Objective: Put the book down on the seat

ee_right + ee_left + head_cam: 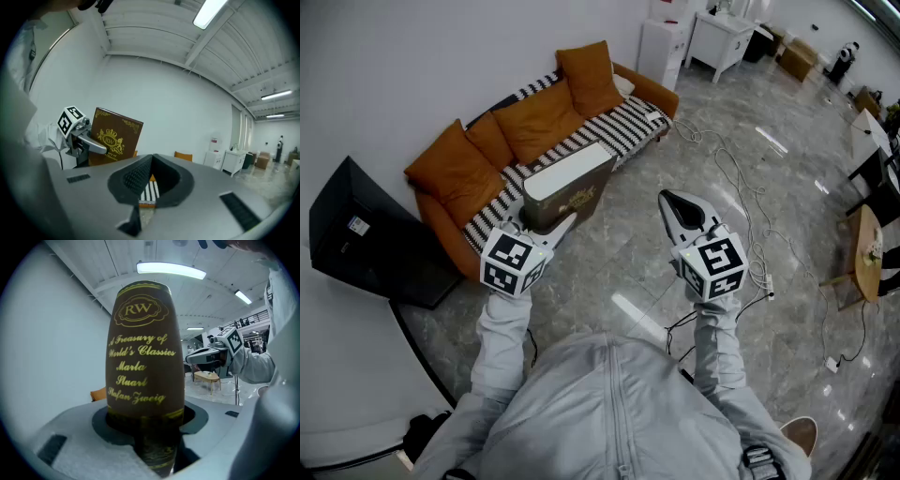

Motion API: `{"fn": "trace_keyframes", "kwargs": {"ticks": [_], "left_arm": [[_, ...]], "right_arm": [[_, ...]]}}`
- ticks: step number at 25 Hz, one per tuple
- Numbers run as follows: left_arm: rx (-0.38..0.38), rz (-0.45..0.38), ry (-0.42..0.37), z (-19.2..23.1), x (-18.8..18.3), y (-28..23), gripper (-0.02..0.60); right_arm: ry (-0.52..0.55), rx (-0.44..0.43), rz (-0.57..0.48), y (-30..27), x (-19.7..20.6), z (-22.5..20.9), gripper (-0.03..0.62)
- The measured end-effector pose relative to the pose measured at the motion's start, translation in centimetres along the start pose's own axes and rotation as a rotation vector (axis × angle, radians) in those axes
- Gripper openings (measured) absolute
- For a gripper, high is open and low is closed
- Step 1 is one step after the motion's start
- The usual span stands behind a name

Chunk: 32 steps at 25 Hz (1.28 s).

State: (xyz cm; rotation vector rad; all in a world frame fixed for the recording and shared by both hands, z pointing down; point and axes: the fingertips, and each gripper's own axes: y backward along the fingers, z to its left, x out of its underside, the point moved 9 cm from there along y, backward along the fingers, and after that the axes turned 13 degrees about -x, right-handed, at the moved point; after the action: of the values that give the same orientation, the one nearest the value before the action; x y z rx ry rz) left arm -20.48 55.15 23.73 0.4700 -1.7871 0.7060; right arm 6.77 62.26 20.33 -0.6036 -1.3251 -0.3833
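Note:
A thick brown book [572, 192] with gold lettering is held upright above the floor, in front of the sofa. My left gripper [548, 225] is shut on its lower end. In the left gripper view the book's spine [143, 362] fills the middle between the jaws. The right gripper view shows the book's front cover [115, 138] and the left gripper [86, 143] clamped on it. My right gripper [675, 204] hangs to the right of the book, shut and holding nothing. The sofa seat [614, 127] has a black-and-white striped cover; a strip of the seat [150, 191] shows past the right jaws.
Orange cushions [544, 117] line the sofa's back. A black case [366, 239] leans on the wall at the left. Cables [741, 206] trail over the grey marble floor. A white cabinet [661, 42] stands past the sofa, a wooden table [867, 244] at the right.

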Motion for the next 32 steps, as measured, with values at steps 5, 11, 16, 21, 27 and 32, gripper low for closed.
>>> {"fn": "trace_keyframes", "kwargs": {"ticks": [5, 11, 16, 21, 27, 32], "left_arm": [[-0.001, 0.008, 0.001, 0.3, 0.2, -0.3, 0.244], [-0.004, 0.013, 0.006, 0.3, 0.4, -0.6, 0.244], [-0.014, 0.022, 0.007, -0.2, 0.7, -0.7, 0.244], [-0.035, 0.031, 0.007, -1.1, 0.7, -0.9, 0.244], [-0.080, 0.039, 0.024, -2.9, 0.6, -1.2, 0.244], [-0.103, 0.053, 0.021, -4.7, 0.7, -1.5, 0.244]], "right_arm": [[-0.002, -0.002, 0.010, -0.4, 0.1, -0.2, 0.029], [0.000, -0.011, 0.013, -0.7, 0.3, -0.5, 0.029], [-0.043, -0.023, -0.030, -0.2, 0.7, -1.1, 0.031], [-0.061, -0.036, -0.034, 0.3, 1.4, -2.1, 0.031], [-0.061, -0.075, -0.034, 1.6, 2.1, -3.6, 0.031], [-0.072, -0.094, -0.017, 2.6, 3.6, -4.9, 0.031]]}}
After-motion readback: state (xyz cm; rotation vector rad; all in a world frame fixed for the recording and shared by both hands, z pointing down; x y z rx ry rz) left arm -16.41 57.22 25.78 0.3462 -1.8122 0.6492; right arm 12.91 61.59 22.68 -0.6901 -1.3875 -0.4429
